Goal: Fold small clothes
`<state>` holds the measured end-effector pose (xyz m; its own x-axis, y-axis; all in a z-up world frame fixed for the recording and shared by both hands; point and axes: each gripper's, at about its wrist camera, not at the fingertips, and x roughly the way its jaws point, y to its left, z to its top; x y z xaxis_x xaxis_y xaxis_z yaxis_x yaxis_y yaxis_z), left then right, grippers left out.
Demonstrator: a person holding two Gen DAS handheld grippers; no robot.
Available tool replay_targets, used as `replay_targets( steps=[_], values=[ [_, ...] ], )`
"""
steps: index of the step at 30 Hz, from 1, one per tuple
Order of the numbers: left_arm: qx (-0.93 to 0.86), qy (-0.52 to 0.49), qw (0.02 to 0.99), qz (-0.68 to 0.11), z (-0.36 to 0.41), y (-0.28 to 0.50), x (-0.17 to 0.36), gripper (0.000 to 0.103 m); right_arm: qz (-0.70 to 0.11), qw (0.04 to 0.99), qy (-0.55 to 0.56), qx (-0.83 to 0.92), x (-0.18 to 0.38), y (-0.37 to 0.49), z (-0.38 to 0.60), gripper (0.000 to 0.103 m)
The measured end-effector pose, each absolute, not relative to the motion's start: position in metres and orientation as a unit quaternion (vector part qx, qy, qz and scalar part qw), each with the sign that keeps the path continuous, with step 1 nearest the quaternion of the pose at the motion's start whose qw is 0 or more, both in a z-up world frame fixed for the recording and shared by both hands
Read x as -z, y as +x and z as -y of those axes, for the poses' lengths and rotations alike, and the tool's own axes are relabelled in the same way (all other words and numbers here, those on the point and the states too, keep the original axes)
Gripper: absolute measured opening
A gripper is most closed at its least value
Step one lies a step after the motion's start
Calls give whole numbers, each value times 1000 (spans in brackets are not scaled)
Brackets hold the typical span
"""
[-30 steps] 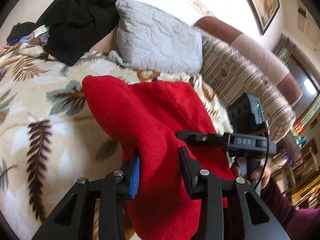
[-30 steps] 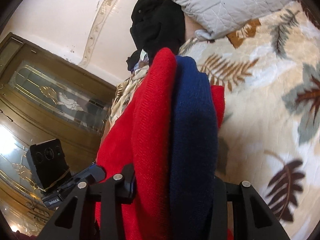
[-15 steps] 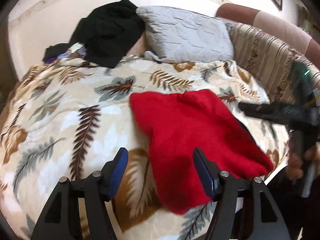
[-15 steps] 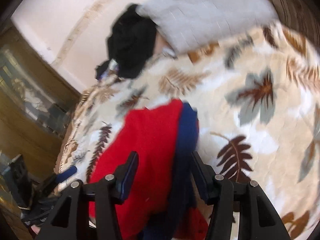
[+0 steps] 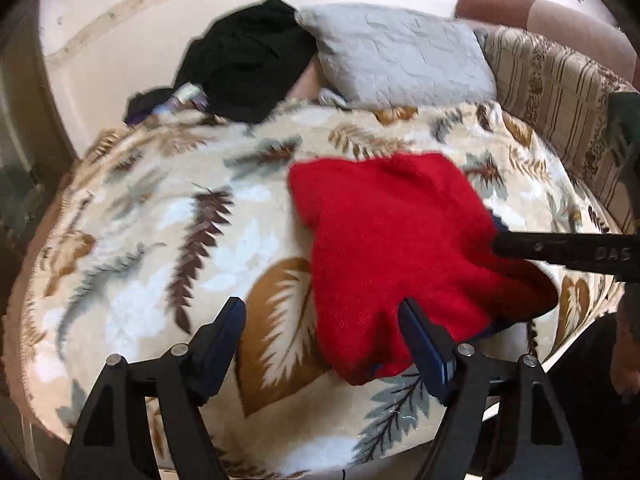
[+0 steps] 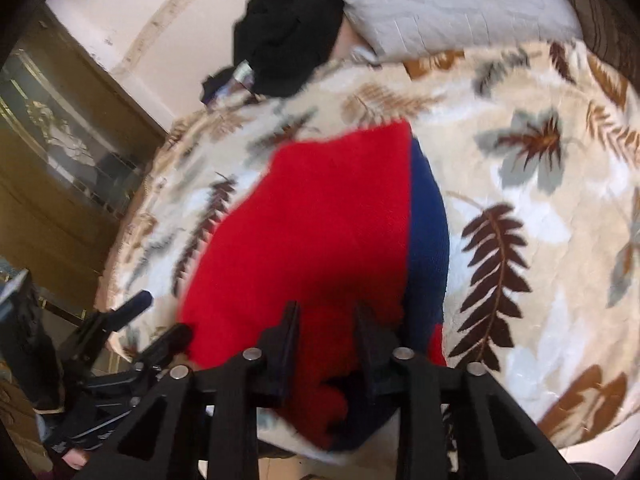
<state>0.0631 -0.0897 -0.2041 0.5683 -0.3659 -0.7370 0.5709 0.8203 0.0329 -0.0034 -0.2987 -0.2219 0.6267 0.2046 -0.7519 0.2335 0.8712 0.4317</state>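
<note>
A red knitted garment [image 5: 392, 240] with a dark blue layer [image 6: 428, 240] along its right side lies folded on the leaf-print blanket [image 5: 160, 240]. My left gripper [image 5: 320, 316] hovers at its near left corner. Its jaws are opening and stand wide, with only the garment's edge and bare blanket between them, nothing pressed. My right gripper [image 6: 328, 316] is at the red garment's [image 6: 320, 220] near edge. Its jaws are closing, and red cloth is bunched tight between the fingers. In the left wrist view the right gripper [image 5: 560, 250] reaches in over the garment's right side.
A pile of black clothes [image 5: 248, 64] and a grey quilted pillow [image 5: 400, 60] lie at the blanket's far end. A striped sofa back [image 5: 560, 88] runs along the right. A wooden door with glass [image 6: 60, 160] stands at the left. The blanket's near edge drops off below my grippers.
The garment came down from being held up and now lies on the blanket. My left gripper let go, opened and drew back. My right gripper opened, then closed again on the near edge.
</note>
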Motion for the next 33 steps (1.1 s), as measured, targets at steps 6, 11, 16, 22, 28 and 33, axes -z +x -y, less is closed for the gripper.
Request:
replay_targets(
  steps=[6,11,16,22,28,33],
  values=[
    [217,145,917,-303,77,32,147,86,-379,900,211,43,158,-41,287,33],
    [177,151,943,-240,66,2,104,99,-330,921,194,74,117,-73,277,77],
    [164,143,954,-206,56,-20,74,100,-298,934,175,95,86,-101,270,77],
    [156,130,958,-202,45,-34,50,100,-285,938,162,113,67,-118,259,77],
    [143,127,963,-191,35,-46,37,100,-287,937,158,122,59,-131,249,77],
    [138,123,965,-185,29,-53,31,100,-298,934,150,129,59,-136,240,77]
  ],
)
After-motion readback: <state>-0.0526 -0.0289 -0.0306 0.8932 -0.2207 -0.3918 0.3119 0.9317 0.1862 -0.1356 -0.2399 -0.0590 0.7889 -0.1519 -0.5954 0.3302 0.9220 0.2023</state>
